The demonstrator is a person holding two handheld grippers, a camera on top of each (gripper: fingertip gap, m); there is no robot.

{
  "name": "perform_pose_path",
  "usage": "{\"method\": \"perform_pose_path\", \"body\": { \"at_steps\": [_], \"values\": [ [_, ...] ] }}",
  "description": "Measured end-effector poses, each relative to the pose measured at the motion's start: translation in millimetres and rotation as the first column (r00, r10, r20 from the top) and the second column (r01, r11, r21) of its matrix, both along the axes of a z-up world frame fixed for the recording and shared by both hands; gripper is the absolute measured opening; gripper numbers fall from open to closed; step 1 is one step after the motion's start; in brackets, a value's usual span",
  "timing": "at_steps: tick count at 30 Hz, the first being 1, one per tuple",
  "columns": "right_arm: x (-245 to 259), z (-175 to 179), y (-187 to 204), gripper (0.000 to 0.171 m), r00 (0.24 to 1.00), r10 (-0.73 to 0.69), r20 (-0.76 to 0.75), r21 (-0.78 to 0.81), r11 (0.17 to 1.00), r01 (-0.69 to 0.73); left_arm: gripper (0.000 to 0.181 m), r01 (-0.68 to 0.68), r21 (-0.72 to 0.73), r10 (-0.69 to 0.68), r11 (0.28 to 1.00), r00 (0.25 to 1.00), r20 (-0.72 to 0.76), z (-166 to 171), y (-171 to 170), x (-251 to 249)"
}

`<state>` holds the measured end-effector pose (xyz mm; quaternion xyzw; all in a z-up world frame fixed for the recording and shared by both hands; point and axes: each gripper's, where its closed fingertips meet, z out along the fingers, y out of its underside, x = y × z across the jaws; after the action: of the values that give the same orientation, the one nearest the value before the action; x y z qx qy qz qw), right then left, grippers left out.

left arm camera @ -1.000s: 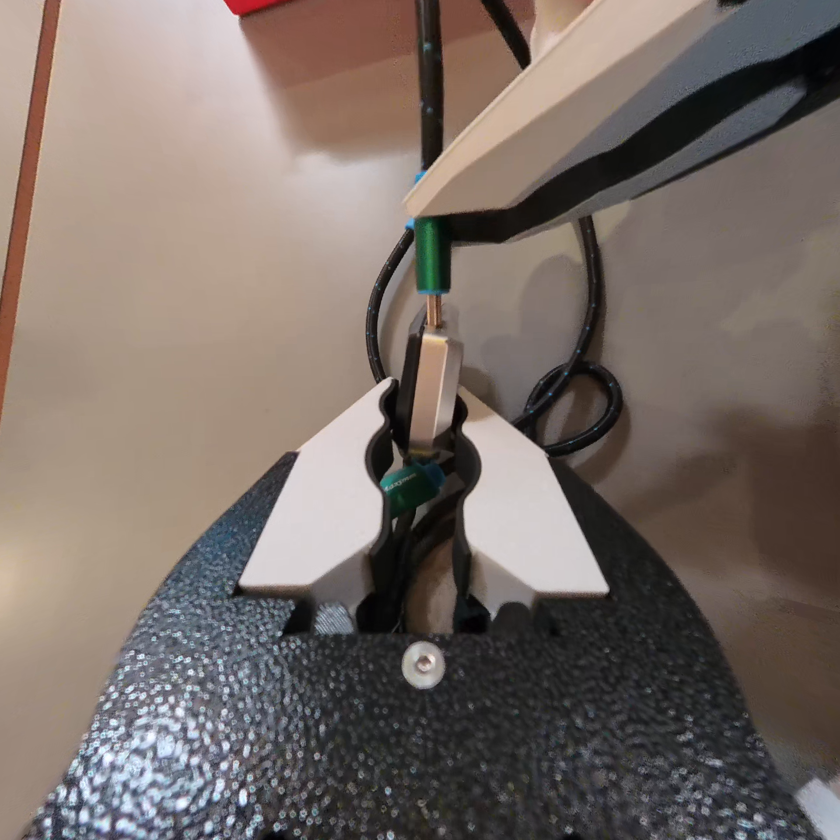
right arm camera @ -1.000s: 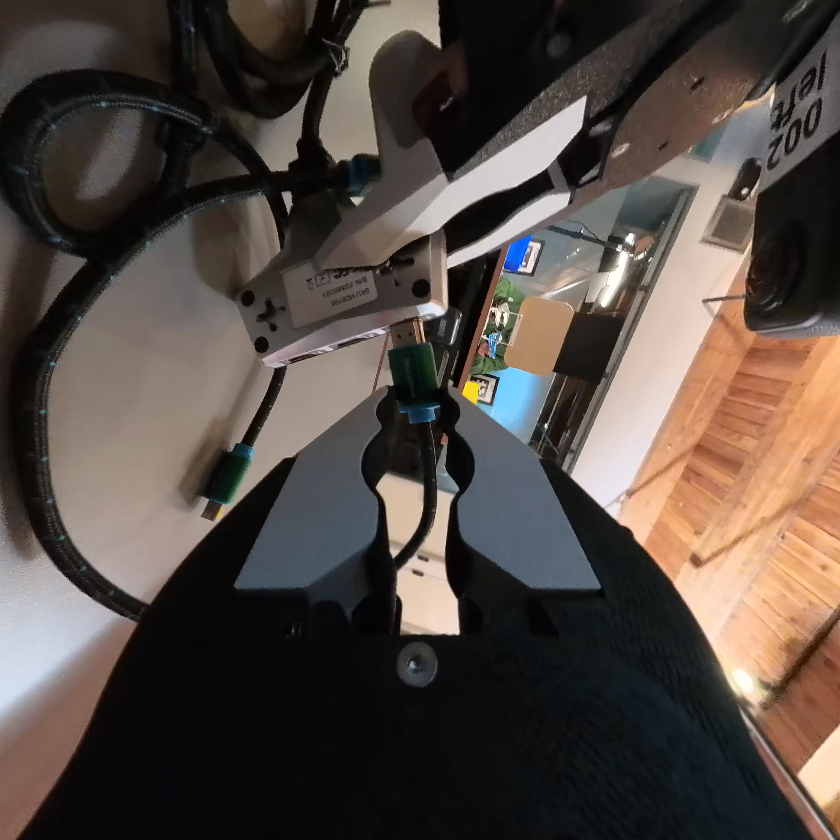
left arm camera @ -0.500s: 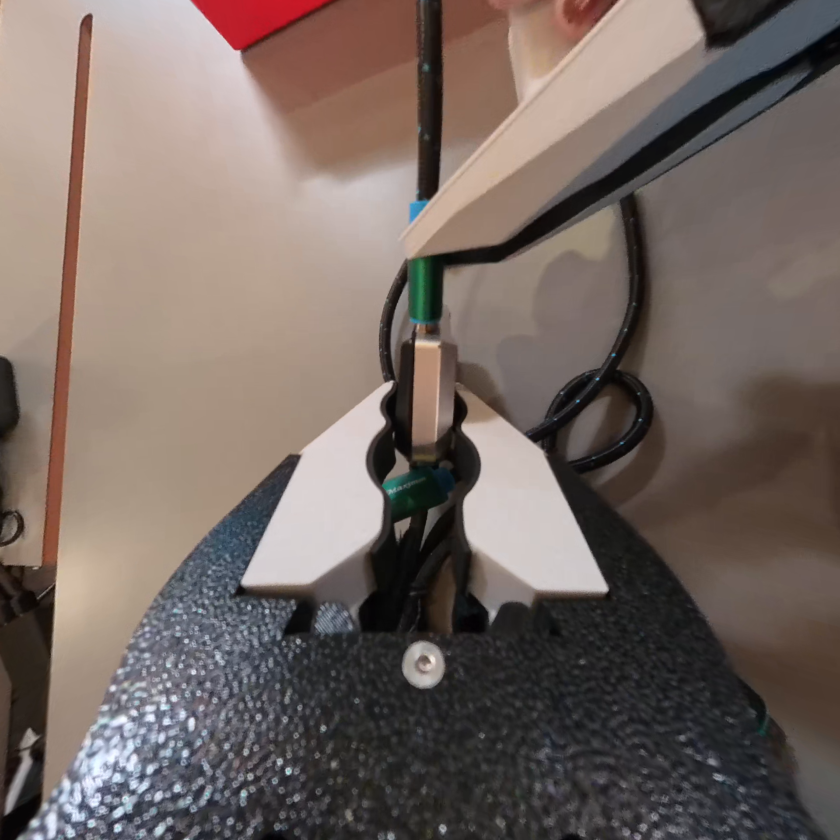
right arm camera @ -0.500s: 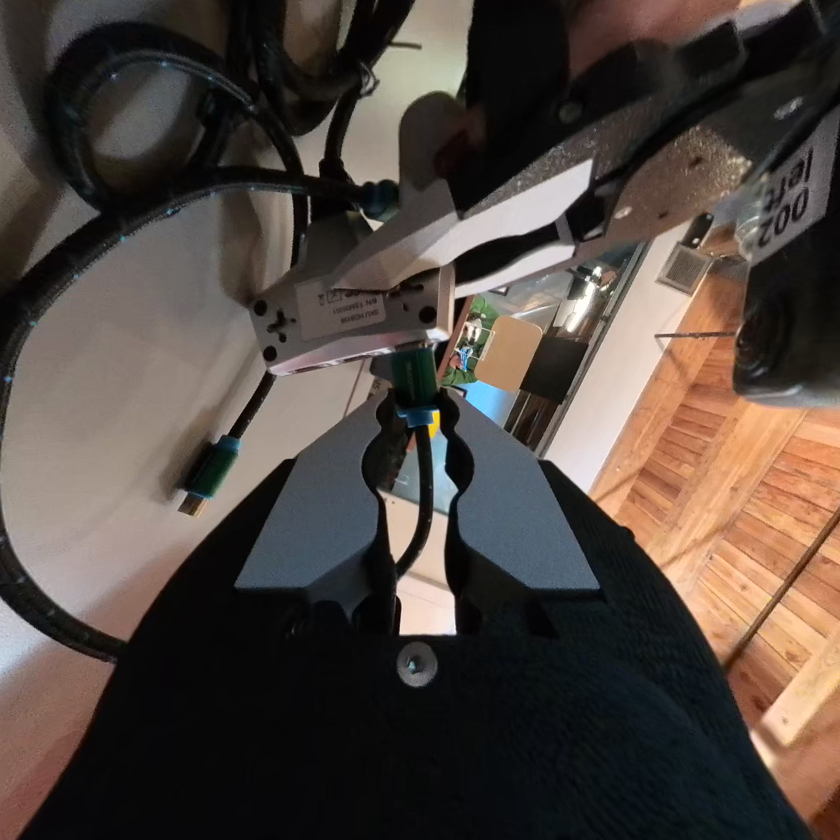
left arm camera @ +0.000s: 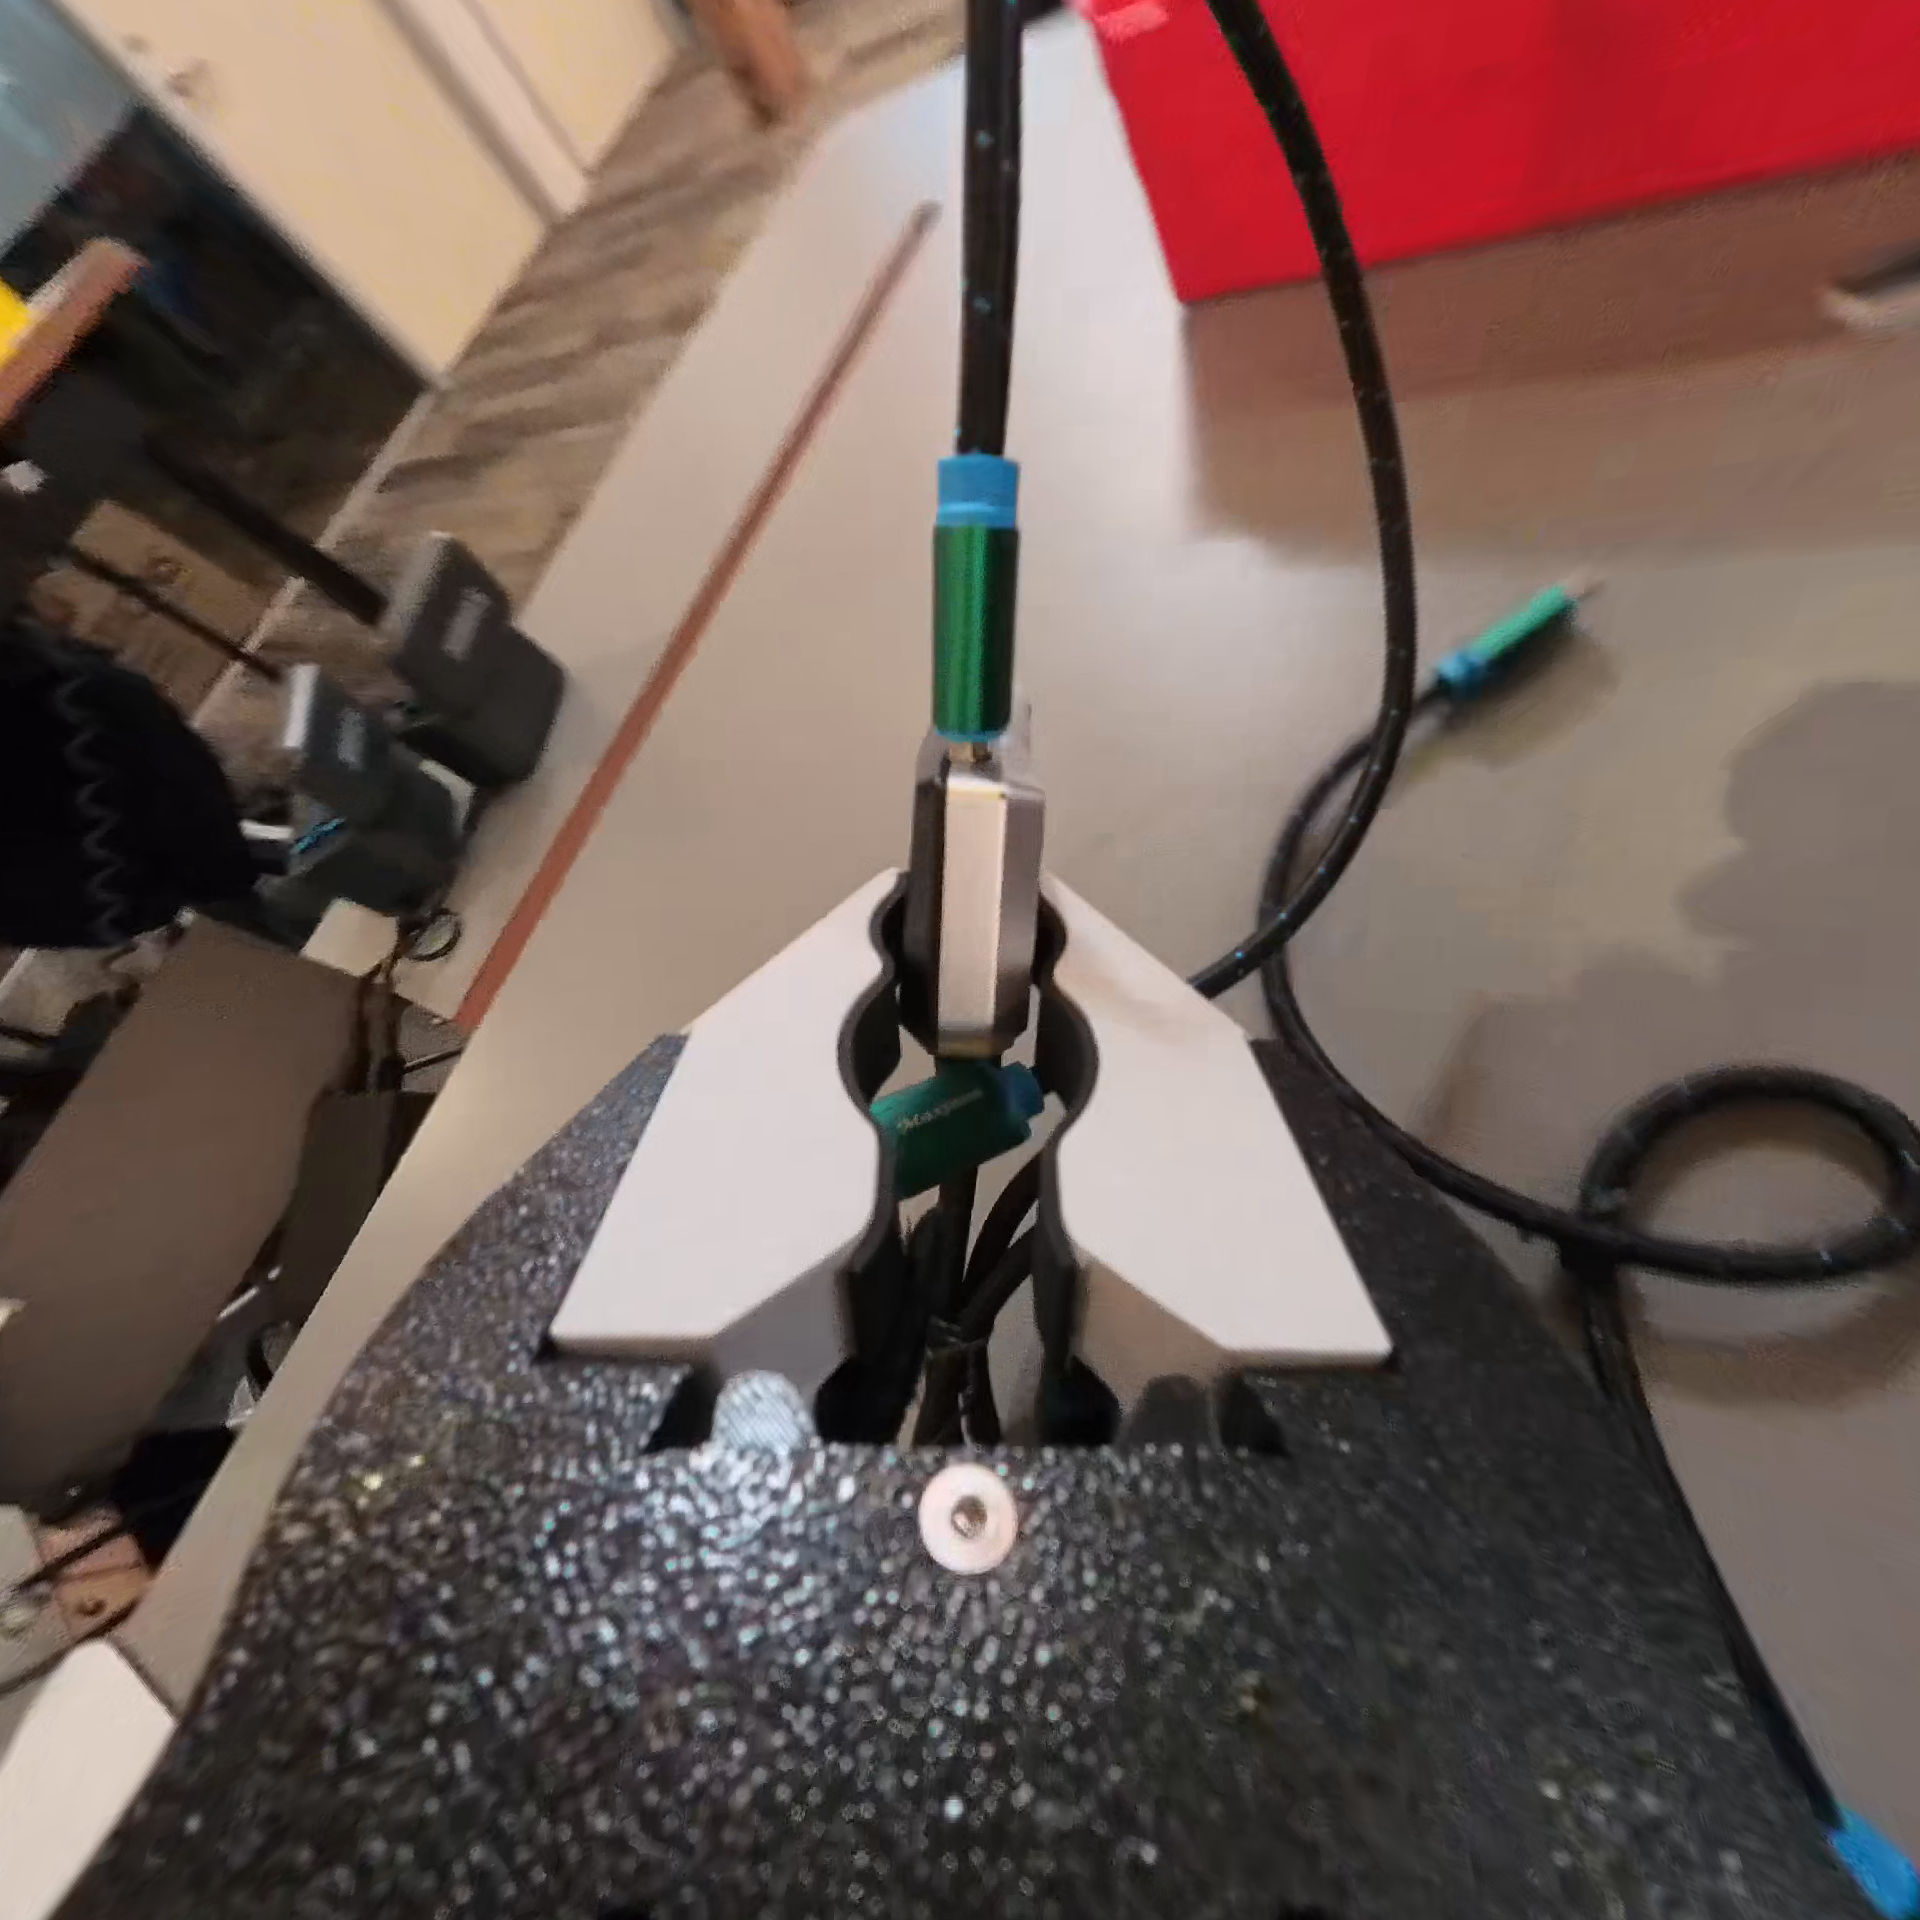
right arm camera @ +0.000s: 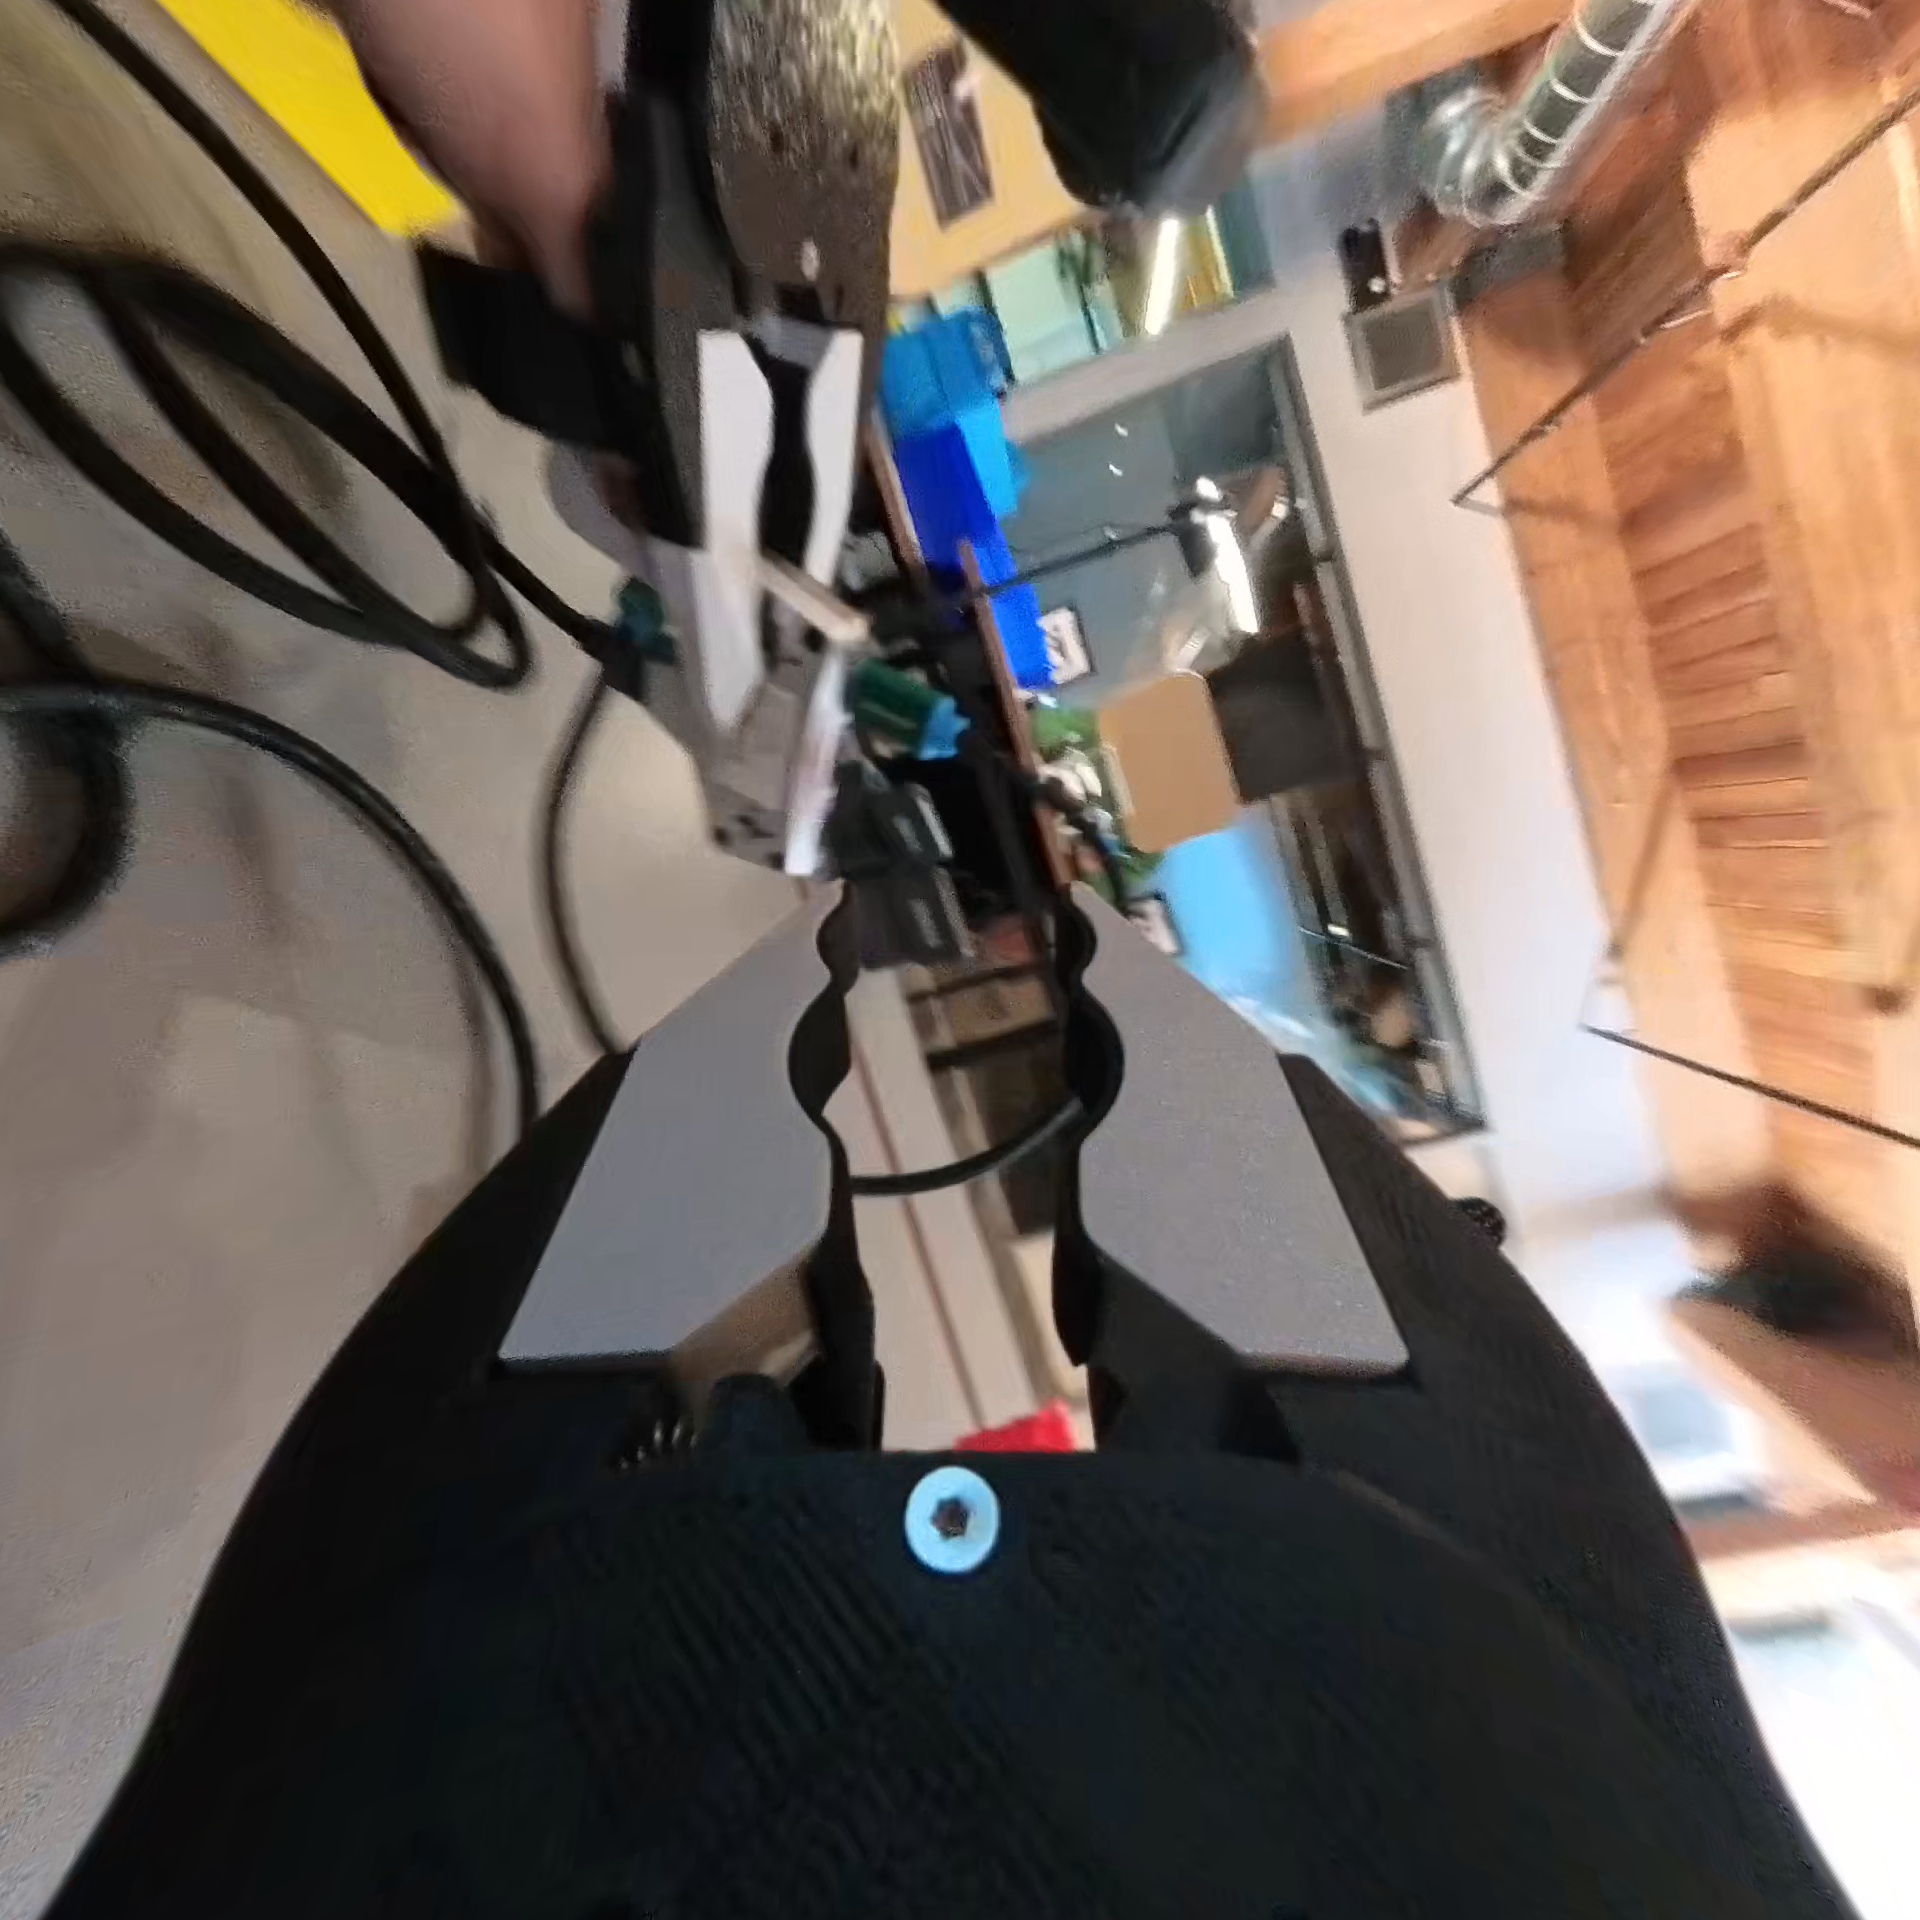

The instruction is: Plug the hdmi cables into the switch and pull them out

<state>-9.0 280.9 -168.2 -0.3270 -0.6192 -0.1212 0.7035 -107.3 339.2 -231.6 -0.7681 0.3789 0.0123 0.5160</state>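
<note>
Silver switch [left arm camera: 971, 904] pinched edge-on at left gripper [left arm camera: 971, 914] tips | green plug [left arm camera: 971, 634] seated in far end | right gripper [right arm camera: 951, 935] spread, empty

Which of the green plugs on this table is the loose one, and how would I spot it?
Start at the big red box at the table's far end, then come down the right side of the beige table. There lies the loose green plug with a blue collar, flat on the surface. Unlike the green plug standing in the silver switch held by the left gripper, it touches no device.
</note>
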Motion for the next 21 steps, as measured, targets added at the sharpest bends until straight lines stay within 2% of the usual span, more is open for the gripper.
{"method": "perform_pose_path", "body": {
  "at_steps": [3, 6, 9, 11, 15, 21],
  "values": [
    [-8, -28, -18, 0.03, 0.987, 0.146, 0.069, -0.24, 0.963, -0.125, 0.018, -0.083, 0.131, 0.069, 0.988, 0.992, 0.107, 13, 13, -11],
    [-22, -72, -55, 0.03, 0.923, 0.342, 0.179, -0.511, 0.833, -0.21, 0.019, -0.11, 0.239, 0.077, 0.965, 0.987, 0.141, 12, 18, -17],
    [-36, -101, -89, 0.032, 0.847, 0.489, 0.21, -0.665, 0.706, -0.243, 0.018, -0.163, 0.41, 0.13, 0.897, 0.986, 0.107, 14, 18, -30],
    [-49, -111, -107, 0.033, 0.796, 0.57, 0.205, -0.728, 0.632, -0.265, 0.019, -0.183, 0.454, 0.179, 0.872, 0.982, 0.054, 15, 17, -39],
    [-88, -120, -118, 0.035, 0.714, 0.661, 0.229, -0.773, 0.569, -0.279, 0.019, -0.154, 0.45, 0.13, 0.88, 0.988, 0.084, 9, 14, -42],
    [-119, -141, -131, 0.028, 0.548, 0.798, 0.251, -0.893, 0.409, -0.186, 0.018, -0.132, 0.448, 0.092, 0.884, 0.99, 0.112, 7, 13, -41]
  ]
}}
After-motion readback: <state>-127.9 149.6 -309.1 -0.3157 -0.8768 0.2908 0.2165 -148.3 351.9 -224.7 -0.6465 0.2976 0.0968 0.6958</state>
